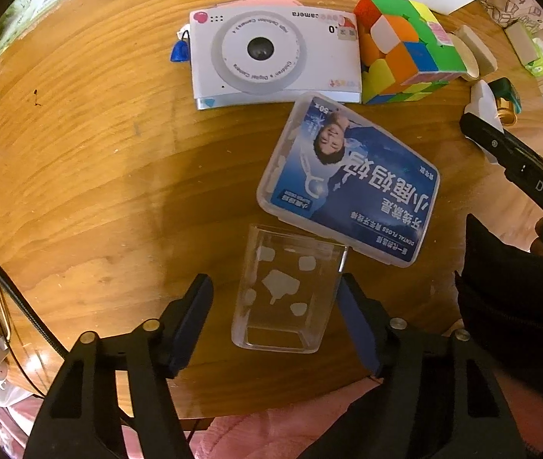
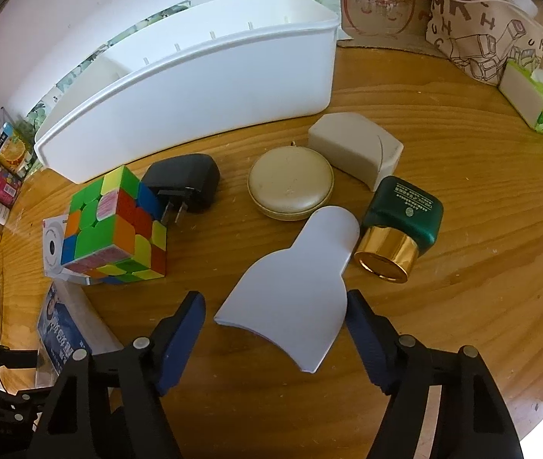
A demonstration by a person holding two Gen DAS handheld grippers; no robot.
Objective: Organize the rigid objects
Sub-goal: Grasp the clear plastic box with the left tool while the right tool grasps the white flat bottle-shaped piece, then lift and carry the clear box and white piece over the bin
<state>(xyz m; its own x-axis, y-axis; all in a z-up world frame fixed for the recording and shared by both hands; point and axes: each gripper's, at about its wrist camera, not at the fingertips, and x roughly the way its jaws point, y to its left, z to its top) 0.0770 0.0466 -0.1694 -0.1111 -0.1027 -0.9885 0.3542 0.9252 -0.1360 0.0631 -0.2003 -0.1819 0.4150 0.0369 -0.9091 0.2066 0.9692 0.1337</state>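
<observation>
My left gripper [image 1: 275,321] points straight down over a clear plastic rectangular container [image 1: 285,292] with white shapes printed on it, lying flat on the round wooden table [image 1: 99,176]. Its right pad looks to be at the container's edge, left pad has a visible gap to it. Jaws part-open, not clamped.

Far edge of the clear container sits under the corner of a blue-labelled translucent dental floss box [image 1: 348,179]. Beyond that: a white children's digital camera [image 1: 275,57] flat on the table, with a multicoloured puzzle cube [image 1: 405,46] just beside it on the right.

My right gripper [image 2: 275,329] is angled down over a flat white bottle-shaped plastic piece [image 2: 294,279], wide end between the fingers. Right pad at or near its edge, left pad clearly off it. Jaws part-open, no grip that I can confirm.

Just beside its narrow end lies a dark green bottle with a shiny gold cap [image 2: 401,225], on its side. Behind: a round cream-coloured case [image 2: 290,187], a grey-beige curved box [image 2: 355,149], a black plug adapter [image 2: 185,183] touching the cube. A long white plastic bin [image 2: 195,88] stands at the back of the table.
</observation>
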